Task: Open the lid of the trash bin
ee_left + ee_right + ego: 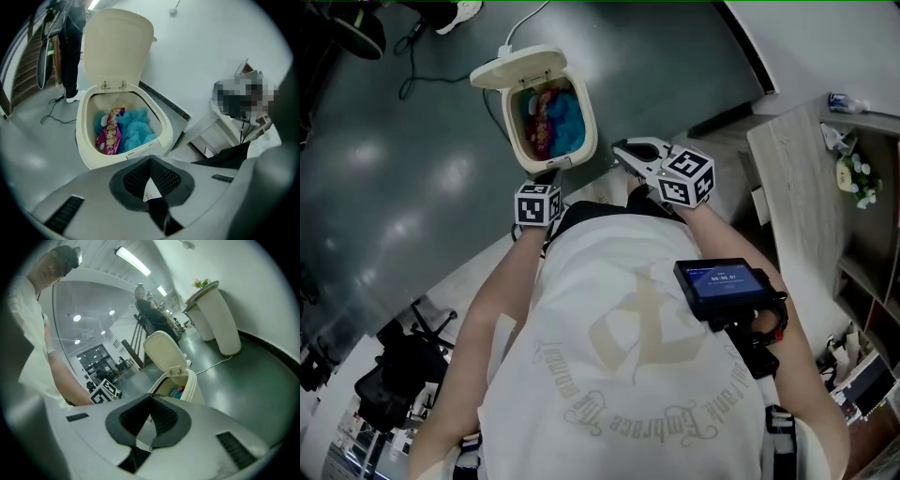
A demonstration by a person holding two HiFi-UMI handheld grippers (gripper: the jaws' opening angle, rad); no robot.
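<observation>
The cream trash bin (pixel 586 122) stands on the dark floor with its lid (pixel 517 67) tipped up and back, so the bin is open. Inside lie blue crumpled material (pixel 137 130) and a pink wrapper (pixel 109 135). My left gripper (pixel 547 175) is just in front of the bin's near edge, shut and empty; in the left gripper view (pixel 150 158) its jaw tips meet below the bin's rim (pixel 85 140), with the lid (pixel 117 47) upright behind. My right gripper (pixel 626 150) is to the bin's right, also shut (pixel 151 397) and empty, with the bin (pixel 194 387) and lid (pixel 163 352) ahead of it.
A white cable (pixel 525 23) and a black cable (pixel 417 70) run on the floor behind the bin. A wooden shelf unit (pixel 797 178) with flowers (pixel 860 176) stands at the right. Black office chairs (pixel 403 366) are at the lower left. A small screen (pixel 720 284) hangs on the person's chest.
</observation>
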